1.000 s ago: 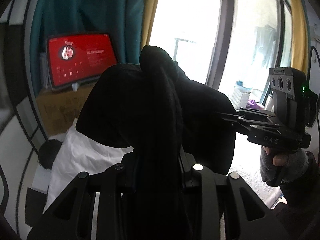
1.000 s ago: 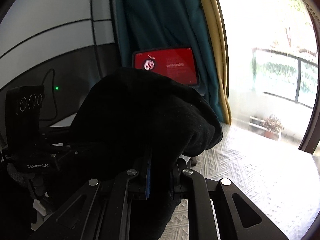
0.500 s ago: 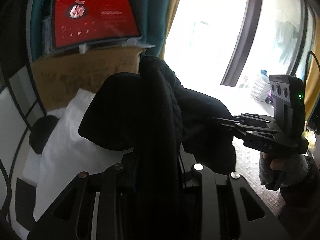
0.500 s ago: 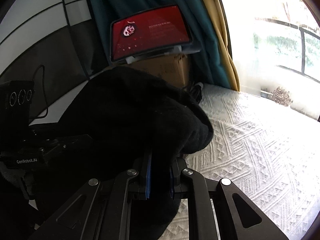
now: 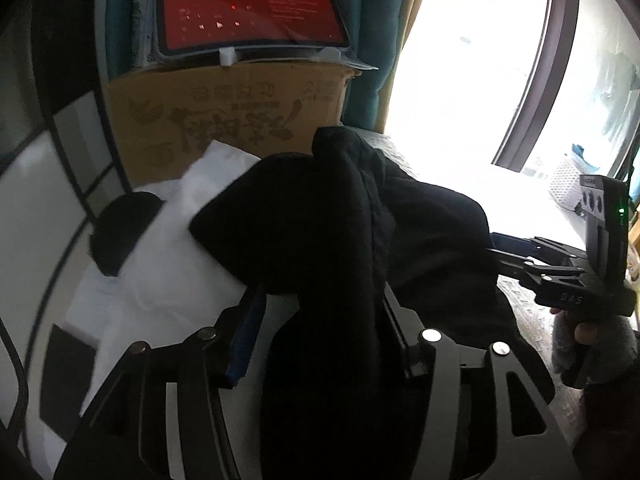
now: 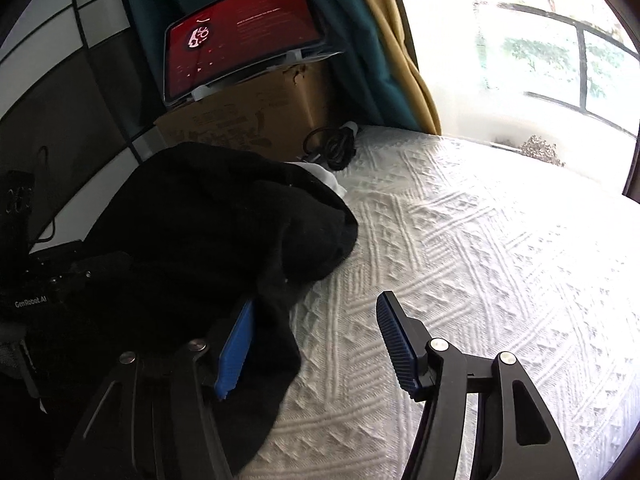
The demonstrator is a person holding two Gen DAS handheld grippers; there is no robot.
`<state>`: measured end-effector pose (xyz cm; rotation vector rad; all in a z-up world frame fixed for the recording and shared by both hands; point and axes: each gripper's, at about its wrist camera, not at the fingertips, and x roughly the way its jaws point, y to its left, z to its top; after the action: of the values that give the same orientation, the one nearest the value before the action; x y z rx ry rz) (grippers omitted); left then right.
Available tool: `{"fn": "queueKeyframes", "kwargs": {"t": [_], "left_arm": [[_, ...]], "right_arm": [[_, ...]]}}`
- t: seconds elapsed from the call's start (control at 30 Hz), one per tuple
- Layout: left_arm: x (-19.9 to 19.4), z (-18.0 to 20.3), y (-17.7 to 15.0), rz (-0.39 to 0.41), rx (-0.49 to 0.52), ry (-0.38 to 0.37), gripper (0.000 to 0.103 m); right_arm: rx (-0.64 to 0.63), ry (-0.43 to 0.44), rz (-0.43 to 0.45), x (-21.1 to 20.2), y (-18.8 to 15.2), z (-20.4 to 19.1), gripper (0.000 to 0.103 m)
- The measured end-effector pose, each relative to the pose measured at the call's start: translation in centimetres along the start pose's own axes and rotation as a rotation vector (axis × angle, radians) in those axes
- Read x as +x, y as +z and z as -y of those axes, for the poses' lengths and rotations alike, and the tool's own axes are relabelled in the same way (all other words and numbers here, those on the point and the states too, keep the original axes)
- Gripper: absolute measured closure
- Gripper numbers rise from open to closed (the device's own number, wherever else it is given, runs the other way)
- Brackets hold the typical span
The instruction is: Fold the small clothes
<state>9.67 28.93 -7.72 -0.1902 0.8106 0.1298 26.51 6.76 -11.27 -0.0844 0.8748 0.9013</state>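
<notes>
A black garment [image 5: 328,208] hangs bunched between the fingers of my left gripper [image 5: 320,312]. Its jaws are opening, and the blue left pad [image 5: 244,340] stands a little off the cloth. In the right wrist view the same black garment [image 6: 208,216] lies in a heap on the white bed cover [image 6: 460,240]. My right gripper [image 6: 316,304] is opening wide. The cloth drapes over its left finger, and the right pad [image 6: 396,344] stands free over the bed. A gloved hand holds the right gripper [image 5: 520,256] at the garment's far side.
A cardboard box [image 5: 224,120] with a red-screened tablet [image 5: 248,4] on top stands at the head of the bed. White fabric [image 5: 176,248] lies under the garment. A coiled black cable [image 6: 332,144] rests by the box. Curtains and a bright window are to the right.
Both grippers have come down toward the bed and tipped lower. Both pairs of jaws have parted, and the black garment has slipped out of the right gripper's pinch onto the cover.
</notes>
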Motion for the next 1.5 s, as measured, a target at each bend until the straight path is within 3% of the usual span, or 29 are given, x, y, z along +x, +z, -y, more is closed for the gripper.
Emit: {"fn": "queueKeyframes", "kwargs": {"t": [0.3,0.43,1.3,1.5], "left_arm": [[-4.5,0.7,0.6,0.114,0.007,0.083,0.044],[-5.7,1.4,0.6,0.129,0.013,0.089,0.041],[-7.9,9.8,-3.5,0.119,0.103,0.032,0.04],[-8.2,11.3,-4.4,0.119,0.125,-0.011,0.039]], "right_arm": [[0.003,-0.017,0.018,-3.5,-2.0,0.3,0.04],[0.001,-0.022,0.035,-5.6,-2.7,0.1,0.04],[0.038,-0.101,0.114,-15.8,-7.3,1.8,0.039],[0.043,-0.122,0.134,-17.8,-8.5,2.0,0.039]]}}
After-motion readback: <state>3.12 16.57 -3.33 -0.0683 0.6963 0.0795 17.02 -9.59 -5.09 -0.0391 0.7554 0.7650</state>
